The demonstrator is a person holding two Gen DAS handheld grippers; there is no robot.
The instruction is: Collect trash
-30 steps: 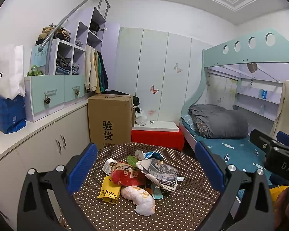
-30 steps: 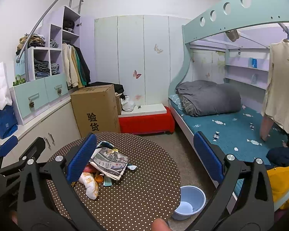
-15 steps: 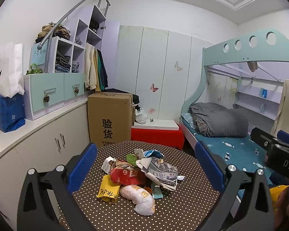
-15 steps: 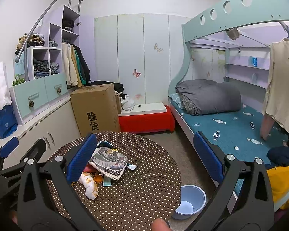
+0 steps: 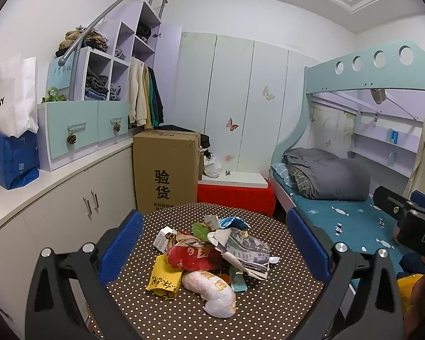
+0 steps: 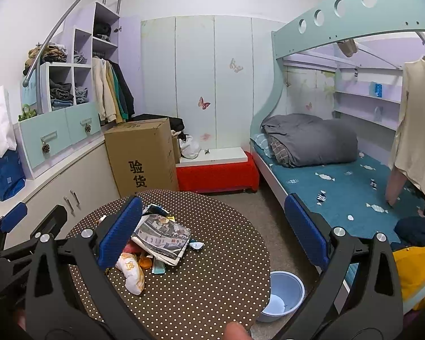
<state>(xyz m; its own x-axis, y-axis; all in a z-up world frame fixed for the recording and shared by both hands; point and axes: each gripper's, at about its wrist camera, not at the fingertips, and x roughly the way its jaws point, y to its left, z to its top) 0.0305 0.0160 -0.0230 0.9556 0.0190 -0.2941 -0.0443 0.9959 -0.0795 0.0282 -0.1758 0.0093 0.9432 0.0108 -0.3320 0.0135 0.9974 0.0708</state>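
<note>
A pile of trash (image 5: 206, 257) lies on a round brown polka-dot table (image 5: 269, 311): a red wrapper (image 5: 194, 256), a yellow packet (image 5: 164, 279), a white snack bag (image 5: 212, 291), crumpled newspaper (image 5: 245, 250). My left gripper (image 5: 214, 243) is open and empty, held above the pile. My right gripper (image 6: 212, 232) is open and empty, above the table to the right of the pile (image 6: 155, 243). A light blue basin (image 6: 283, 294) stands on the floor at the table's right edge.
A tall cardboard box (image 5: 165, 170) and a red bench (image 5: 235, 195) stand behind the table (image 6: 206, 289). White cabinets (image 5: 65, 206) run along the left. A bunk bed (image 6: 340, 175) with a grey duvet is on the right.
Both views are nearly the same; the left gripper has shifted very slightly, the pile sitting a touch higher between its fingers. Nothing was grasped or moved.
</note>
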